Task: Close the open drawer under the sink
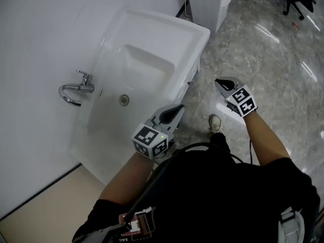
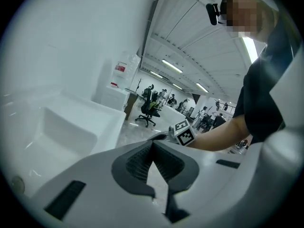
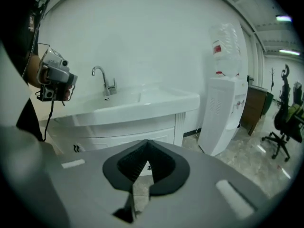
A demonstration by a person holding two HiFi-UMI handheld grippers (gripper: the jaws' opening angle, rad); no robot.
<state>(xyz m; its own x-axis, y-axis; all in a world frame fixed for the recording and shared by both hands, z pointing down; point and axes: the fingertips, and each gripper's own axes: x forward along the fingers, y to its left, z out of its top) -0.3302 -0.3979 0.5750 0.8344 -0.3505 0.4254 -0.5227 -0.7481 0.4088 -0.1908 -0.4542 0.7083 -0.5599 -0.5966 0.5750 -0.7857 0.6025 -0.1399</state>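
1. The drawer [image 3: 123, 137] sat under the sink [image 3: 142, 103], in the curved front of the white cabinet. In the right gripper view its face looked flush with the panels around it, and nothing stood out from the cabinet.
2. Its long axis ran level, left to right along the cabinet front and parallel to the sink's front edge.
3. By that look, the closing seemed already done. A small gap could not be ruled out, because the head view showed only the sink's top and hid the drawer below it.
4. The left gripper [image 1: 179, 109] hung just beside the sink's front edge, above the drawer's height. Its jaws were closed tip to tip with nothing between them.
5. The right gripper [image 1: 218, 82] hung over the floor [image 1: 263, 59], clear of the cabinet, with its jaws also pressed together and empty.
6. From the right gripper the drawer lay ahead and lower, and its face squarely met that gripper's line of sight. The left gripper was nearer the cabinet, so any last push would probably have suited it, moving down and in toward the wall.
7. Further out, the faucet [image 1: 76, 91] stood at the wall side of the basin. A water dispenser [image 3: 225, 113] stood past the cabinet's far end, and the person's shoe [image 1: 215, 122] rested on the floor between the grippers.
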